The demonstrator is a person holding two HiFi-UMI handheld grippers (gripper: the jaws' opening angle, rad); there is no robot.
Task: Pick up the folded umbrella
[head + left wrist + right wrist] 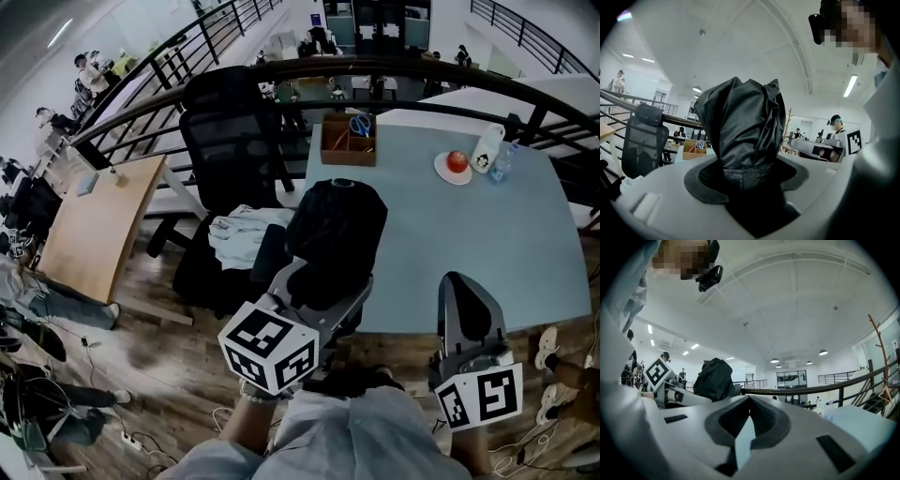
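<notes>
The folded umbrella (335, 230) is a black bundle of fabric, held upright over the near left edge of the table. My left gripper (323, 292) is shut on its lower end. In the left gripper view the umbrella (740, 126) rises out of the left gripper (747, 180) and fills the middle of the picture. My right gripper (466, 302) hovers at the table's near edge, to the right of the umbrella, shut with nothing in it. From the right gripper (747, 430) I see the umbrella (714, 379) off to the left.
The light blue table (469, 234) carries a wooden box with scissors (348, 139), a plate with an apple (457, 165), a white bottle (487, 147) and a water bottle (503, 161). A black office chair (230, 131) with clothing (239, 234) stands left. A dark railing (394, 70) runs behind.
</notes>
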